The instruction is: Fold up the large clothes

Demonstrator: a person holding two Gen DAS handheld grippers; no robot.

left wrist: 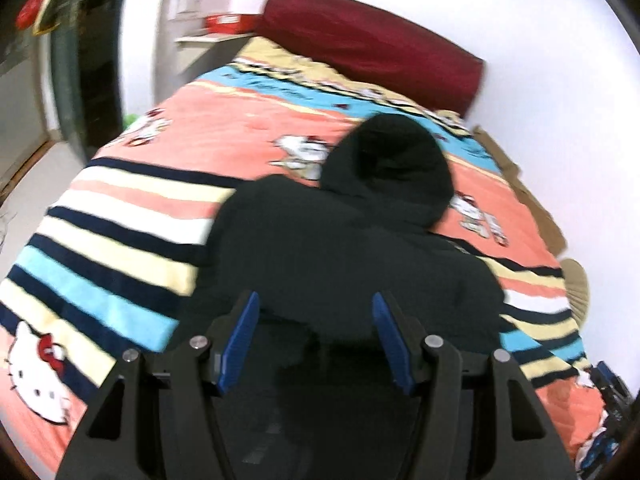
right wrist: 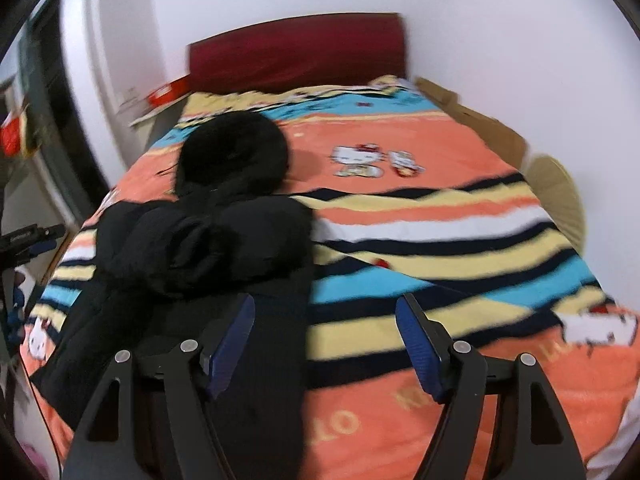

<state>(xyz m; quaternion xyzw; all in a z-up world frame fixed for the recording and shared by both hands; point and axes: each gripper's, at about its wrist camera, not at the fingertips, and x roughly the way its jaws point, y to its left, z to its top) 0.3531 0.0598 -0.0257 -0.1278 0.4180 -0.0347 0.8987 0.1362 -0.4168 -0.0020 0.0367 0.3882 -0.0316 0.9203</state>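
Observation:
A black hooded garment (left wrist: 340, 248) lies on the bed, hood pointing to the headboard, sleeves folded in over the body. It also shows in the right wrist view (right wrist: 208, 240) at the left. My left gripper (left wrist: 316, 300) is open, jaws wide, hovering over the garment's lower part with nothing between the blue pads (left wrist: 244, 328). My right gripper (right wrist: 326, 304) is open and empty, over the garment's right edge and the bedspread. The other gripper (right wrist: 28, 236) shows at the far left of the right wrist view.
The bed carries a striped orange cartoon-cat bedspread (left wrist: 120, 220) with a dark red headboard (left wrist: 372, 40). A white wall runs along the right side, with cardboard (right wrist: 480, 120) in the gap. A bedside shelf with a red box (left wrist: 228, 22) stands at the back left.

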